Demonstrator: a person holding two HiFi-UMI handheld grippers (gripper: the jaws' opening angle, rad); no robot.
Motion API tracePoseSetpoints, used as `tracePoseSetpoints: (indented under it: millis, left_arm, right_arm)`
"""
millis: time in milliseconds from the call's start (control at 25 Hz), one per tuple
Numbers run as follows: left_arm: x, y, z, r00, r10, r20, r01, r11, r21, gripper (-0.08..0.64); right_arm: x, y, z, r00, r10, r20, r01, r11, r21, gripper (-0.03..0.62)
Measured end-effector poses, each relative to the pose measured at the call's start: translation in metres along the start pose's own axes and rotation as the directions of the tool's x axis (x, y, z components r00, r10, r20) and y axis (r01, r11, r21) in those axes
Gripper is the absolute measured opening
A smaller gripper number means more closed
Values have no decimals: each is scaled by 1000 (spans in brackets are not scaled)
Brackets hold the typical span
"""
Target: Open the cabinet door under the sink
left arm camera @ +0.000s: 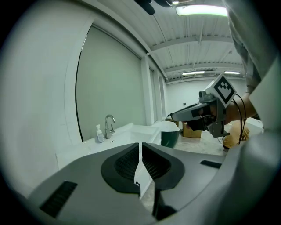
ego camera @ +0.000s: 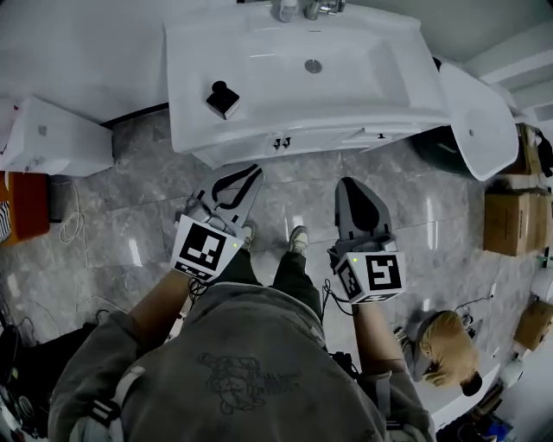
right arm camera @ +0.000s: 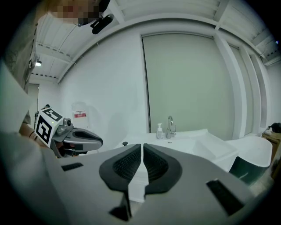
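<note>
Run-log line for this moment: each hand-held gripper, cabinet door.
phase: pre-contact | left hand-held gripper: shut, empty | right hand-held gripper: shut, empty | cabinet door: closed, untouched

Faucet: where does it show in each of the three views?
Head view: faucet at the top edge.
Left gripper view: faucet left of centre, at mid height.
Right gripper view: faucet right of centre, at mid height.
Shared landmark: the white sink.
</note>
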State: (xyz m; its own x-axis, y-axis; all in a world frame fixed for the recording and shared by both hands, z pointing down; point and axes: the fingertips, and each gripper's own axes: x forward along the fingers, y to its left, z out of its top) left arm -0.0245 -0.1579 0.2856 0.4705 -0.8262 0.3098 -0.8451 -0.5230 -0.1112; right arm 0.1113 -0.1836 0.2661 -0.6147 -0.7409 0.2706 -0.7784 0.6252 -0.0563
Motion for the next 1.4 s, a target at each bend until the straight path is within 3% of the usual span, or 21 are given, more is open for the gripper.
tracePoseSetpoints:
  millis: [200, 320, 480, 680, 760, 920, 1160, 1400]
  left_arm:
    - [19, -9, -10, 994, 106, -33, -106, 994, -27, 30]
    - [27, -8, -14, 982, 187, -26, -188, 982, -32, 31]
    - [39, -11, -27, 968, 250, -25, -251, 967, -49, 31]
    - [62, -20, -61, 969, 243, -51, -247, 964, -100, 40]
    - [73, -19, -80, 970, 230, -78, -238, 964, -116, 109]
    - [100, -19, -120, 972, 201, -119, -218, 964, -154, 119]
    - [137, -8, -190, 963, 195, -187, -233, 949, -211, 143]
    - [175, -6, -251, 948, 214, -234, -264, 942, -206, 149]
  right_arm:
    - [12, -10, -9, 994, 105, 11, -104, 988, -114, 35]
    - [21, -13, -18, 982, 186, 10, -183, 975, -122, 35]
    - [33, -25, -36, 972, 233, 5, -232, 968, -101, 35]
    - [49, -38, -65, 971, 238, -15, -238, 966, -97, 35]
    - [58, -40, -81, 971, 238, -20, -239, 967, -87, 35]
    - [76, -42, -122, 969, 239, -59, -242, 969, -52, 35]
    - [106, -42, -168, 967, 241, -80, -244, 969, -30, 35]
    - [130, -54, -210, 975, 199, -94, -199, 980, 9, 35]
